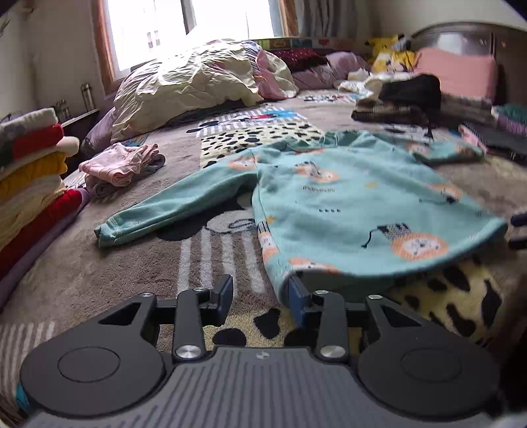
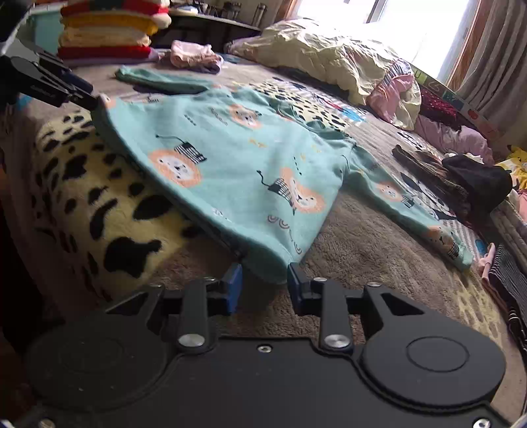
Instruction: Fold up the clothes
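Both tools gape at teal shirt hem; patterned blanket, sunlit window.

The shirt hem corner hides part of the left hand-held gripper in the lower middle of the left view, so contact cannot be told. In the right view the hem droops between the fingers of the right hand-held gripper; grip there is unclear too. The folded pile is cut off by the left edge. Small print on the shirt's chest is too blurred to read. The window at upper left is blown out. Clothes at upper right blur together.
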{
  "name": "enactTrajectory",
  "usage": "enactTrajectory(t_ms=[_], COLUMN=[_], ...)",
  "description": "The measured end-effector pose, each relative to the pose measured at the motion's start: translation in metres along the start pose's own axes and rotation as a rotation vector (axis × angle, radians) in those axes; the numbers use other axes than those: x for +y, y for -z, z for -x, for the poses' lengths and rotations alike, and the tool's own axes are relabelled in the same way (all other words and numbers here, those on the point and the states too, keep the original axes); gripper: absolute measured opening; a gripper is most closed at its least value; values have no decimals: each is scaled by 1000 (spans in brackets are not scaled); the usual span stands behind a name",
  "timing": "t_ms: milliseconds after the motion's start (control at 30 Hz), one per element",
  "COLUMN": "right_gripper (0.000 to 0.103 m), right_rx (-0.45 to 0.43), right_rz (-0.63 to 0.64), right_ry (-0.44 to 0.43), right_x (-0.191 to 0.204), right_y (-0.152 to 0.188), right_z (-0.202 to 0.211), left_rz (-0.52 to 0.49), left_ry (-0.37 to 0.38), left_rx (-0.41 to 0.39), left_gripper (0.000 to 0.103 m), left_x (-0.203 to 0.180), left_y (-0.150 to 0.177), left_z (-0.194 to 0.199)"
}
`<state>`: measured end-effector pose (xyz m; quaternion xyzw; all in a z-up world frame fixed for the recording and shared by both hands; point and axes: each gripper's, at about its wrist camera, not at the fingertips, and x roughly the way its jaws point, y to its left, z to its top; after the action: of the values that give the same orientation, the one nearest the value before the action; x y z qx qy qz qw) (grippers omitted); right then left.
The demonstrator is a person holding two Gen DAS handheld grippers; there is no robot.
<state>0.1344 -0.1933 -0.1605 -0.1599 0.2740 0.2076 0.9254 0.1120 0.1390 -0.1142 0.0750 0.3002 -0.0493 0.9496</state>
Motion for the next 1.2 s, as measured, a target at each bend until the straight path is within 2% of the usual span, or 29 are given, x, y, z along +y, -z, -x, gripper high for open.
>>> enactTrajectory(t_ms=[67,167,233,267,333,400,433,500,533,567,600,633,700,767,800,900,967,1067,1133,1167,1200], right_gripper=[32,32,32,33,34,34,34,34,35,34,25,16,15,15,16,25,30,33,31,25,15], right_rx=[-22,-125,-182,-182,-146,-101,-85,-58,-49,-46,-42,-35,-29,-29,-32,-48,-53,-69,-74,-65,-63], right_rz=[-26,-310,-500,-581,-686,-778,-789,-774,-755,-734,-714,-695,-662,-652,-655,-720,-752,-857,-921,-897,-871], right_ry=[-26,-78,-99,-75,-16,-16,-34,-56,-67,-85,-97,-93,-73,-71,-76,-101,-111,-157,-189,-194,-198], right_x=[-2,-27,-45,-53,-64,-72,-72,-65,-60,-56,-52,-50,-45,-44,-46,-52,-53,-56,-55,-51,-48], right_y=[1,7,12,17,27,34,35,32,30,27,24,23,22,22,22,28,29,36,42,40,38], right_z=[7,7,5,-1,-17,-35,-43,-55,-59,-61,-62,-62,-63,-64,-64,-63,-63,-65,-66,-68,-66], left_rz=[125,346,444,484,511,515,517,442,504,575,646,726,887,981,1002,944,910,806,760,747,712], left_ry=[50,162,201,199,182,167,160,182,229,281,332,326,303,302,319,300,294,253,242,240,229], left_rx=[-38,-48,-57,-52,-28,11,31,25,-31,-93,-154,-139,-94,42,40,36,26,16,22,28,35], left_gripper=[39,42,47,52,54,54,51,16,9,9,9,9,9,9,10,22,36,42,40,27,14], left_x=[13,30,36,34,29,22,19,10,15,21,27,38,62,71,72,71,71,63,56,52,46], left_y=[-2,1,4,2,4,9,12,12,10,8,5,14,33,63,64,54,50,38,36,36,36], left_z=[4,-2,-5,-8,-18,-33,-41,-48,-38,-28,-17,-21,-32,-54,-53,-47,-45,-38,-39,-41,-44])
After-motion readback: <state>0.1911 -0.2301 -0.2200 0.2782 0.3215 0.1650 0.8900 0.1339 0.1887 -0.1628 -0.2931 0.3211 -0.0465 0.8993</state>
